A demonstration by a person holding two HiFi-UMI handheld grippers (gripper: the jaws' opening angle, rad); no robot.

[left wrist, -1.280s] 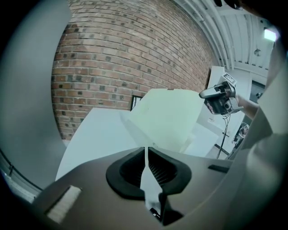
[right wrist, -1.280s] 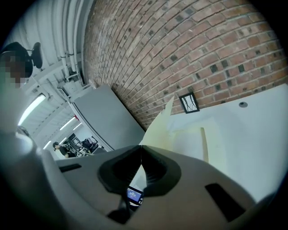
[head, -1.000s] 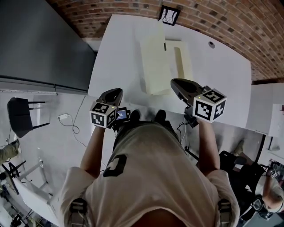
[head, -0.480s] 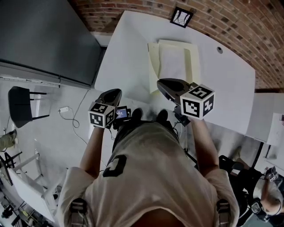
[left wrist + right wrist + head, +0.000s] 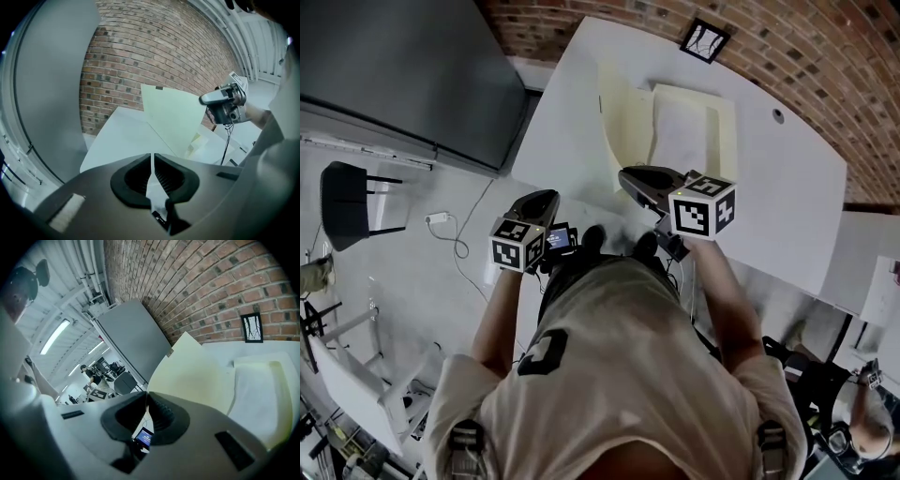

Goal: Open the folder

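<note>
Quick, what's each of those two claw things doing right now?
Left gripper: closed, nothing between its jaws.
Right gripper: closed, pinching the raised folder cover by its edge.

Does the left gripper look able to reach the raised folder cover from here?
Probably yes: only bare table lies between the left gripper and the cover, which the right gripper holds up by its edge.

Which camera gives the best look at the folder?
The head view: it shows the whole folder, cover raised, on the table. The left gripper view shows mostly its cover; the right gripper view cuts off its right edge.
</note>
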